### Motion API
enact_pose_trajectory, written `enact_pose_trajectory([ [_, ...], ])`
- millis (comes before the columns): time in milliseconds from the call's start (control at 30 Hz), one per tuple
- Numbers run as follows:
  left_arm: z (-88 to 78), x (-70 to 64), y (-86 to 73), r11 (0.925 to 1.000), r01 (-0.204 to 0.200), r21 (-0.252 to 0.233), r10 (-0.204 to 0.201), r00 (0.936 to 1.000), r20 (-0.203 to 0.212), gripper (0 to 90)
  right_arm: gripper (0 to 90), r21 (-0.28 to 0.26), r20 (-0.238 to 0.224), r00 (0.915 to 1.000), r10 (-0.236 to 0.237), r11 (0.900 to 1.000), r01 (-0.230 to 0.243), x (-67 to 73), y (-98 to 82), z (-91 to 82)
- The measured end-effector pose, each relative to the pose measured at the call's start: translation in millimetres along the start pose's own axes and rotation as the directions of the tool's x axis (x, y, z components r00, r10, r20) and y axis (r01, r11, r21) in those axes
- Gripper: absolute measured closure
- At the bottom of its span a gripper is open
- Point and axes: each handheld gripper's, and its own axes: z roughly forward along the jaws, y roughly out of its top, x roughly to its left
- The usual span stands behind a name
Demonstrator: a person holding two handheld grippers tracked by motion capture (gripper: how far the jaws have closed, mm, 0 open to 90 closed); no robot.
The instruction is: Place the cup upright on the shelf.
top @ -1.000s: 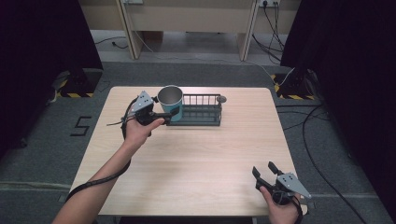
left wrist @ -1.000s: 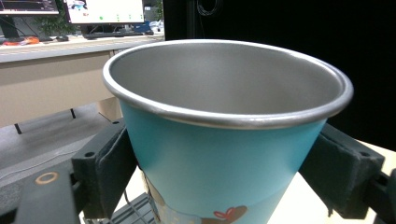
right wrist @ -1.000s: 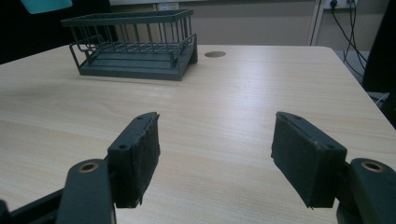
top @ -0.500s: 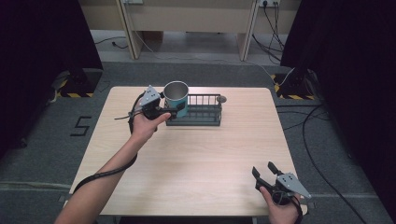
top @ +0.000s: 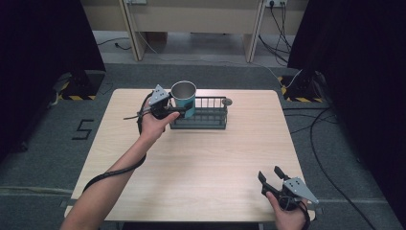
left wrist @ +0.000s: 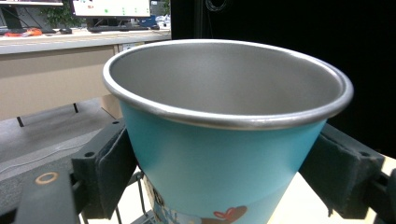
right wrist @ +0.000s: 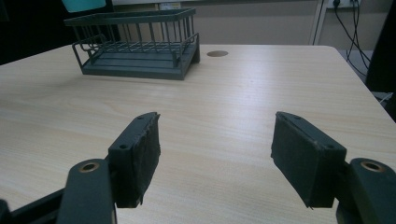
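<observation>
While clamped on the cup [top: 184,98], left gripper [top: 173,110] above rack [top: 210,119]; right gripper [top: 274,179] agape.

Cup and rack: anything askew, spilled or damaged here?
Nothing stands out. The cup sits upright between the left gripper pads, held at the left end of the wire rack, and its inside looks empty. The rack stands square on the table. The right gripper rests open, apart.

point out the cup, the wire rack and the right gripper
cup [left wrist: 219,158]: left gripper view, teal side wall.
wire rack [top: 207,123]: high view, front base rail.
right gripper [top: 270,173]: high view, midway between its open fingertips.
</observation>
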Motion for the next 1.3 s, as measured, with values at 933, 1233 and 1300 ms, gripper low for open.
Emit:
enact_pose_trajectory([
  [933,34.1,9.3,5.4,0.9991,0.004,0.043,-0.003,0.9994,-0.034,15.5,33.1,0.0,-0.014,0.9999,0.0,1.0,0.0,0.3,-0.8,0.7],
  [1233,43.0,10.6,4.6,0.9974,-0.002,0.072,0.004,0.9995,-0.032,15.5,33.2,0.002,-0.016,0.9999,0.001,1.0,-0.001,0.5,-1.0,1.1],
  [1300,45.1,11.2,4.0,0.9974,0.004,0.072,-0.001,0.9993,-0.037,15.5,33.2,0.001,-0.016,0.9999,0.0,1.0,0.0,0.2,-1.0,0.9],
])
